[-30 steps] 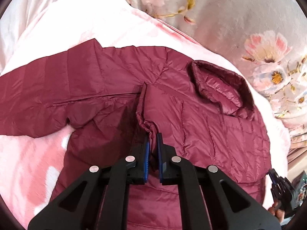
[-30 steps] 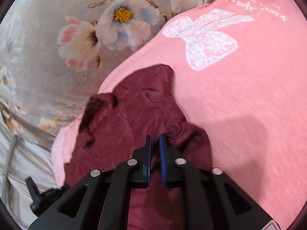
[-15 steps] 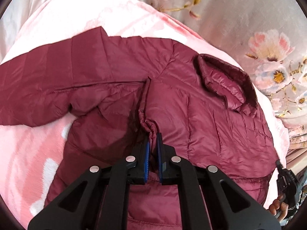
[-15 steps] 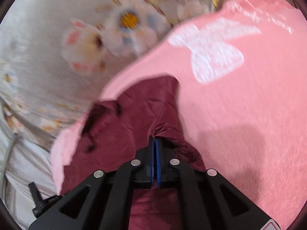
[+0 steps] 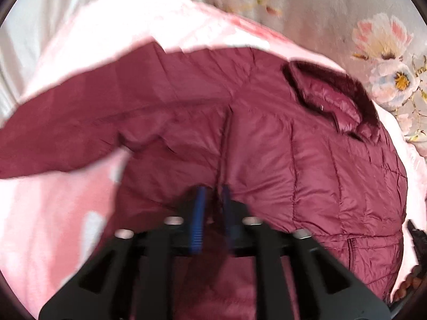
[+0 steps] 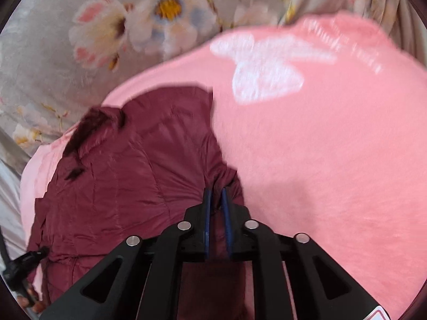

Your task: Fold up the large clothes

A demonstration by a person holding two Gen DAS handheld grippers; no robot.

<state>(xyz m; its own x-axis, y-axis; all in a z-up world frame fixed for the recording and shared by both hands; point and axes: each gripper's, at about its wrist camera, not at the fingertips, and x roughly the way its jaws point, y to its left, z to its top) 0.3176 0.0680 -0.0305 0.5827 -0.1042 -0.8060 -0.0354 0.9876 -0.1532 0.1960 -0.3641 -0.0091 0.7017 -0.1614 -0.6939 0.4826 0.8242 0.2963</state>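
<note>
- Maroon quilted jacket [image 5: 307, 154] spread flat on a pink blanket [image 5: 53, 213]; collar [image 5: 331, 96] toward the upper right in the left wrist view, one sleeve [image 5: 66, 130] stretched out to the left.
- Blanket laid over a bed; grey floral bedding [image 5: 387, 42] beyond its far edge.
- White bow print [image 6: 264, 66] on the blanket, seen from the right wrist, well apart from the jacket.
- Left gripper [image 5: 212, 200]: jaws parted, just opened further; a fold of the jacket's fabric between the blue pads [image 5: 198, 213], pads not visibly pressing on it. View blurred.
- Right gripper [image 6: 215, 200]: jaws slightly apart, just opened from nearly closed; a bunched edge of the jacket between the pads, fabric gathered in creases at the tips. Pinch or mere contact: cannot tell.
- Right gripper also visible at the lower right edge of the left wrist view, beside the jacket's edge, with fingers of a hand [image 5: 408, 285] below it.
- Left gripper visible at the lower left edge of the right wrist view, at the jacket's near corner.
</note>
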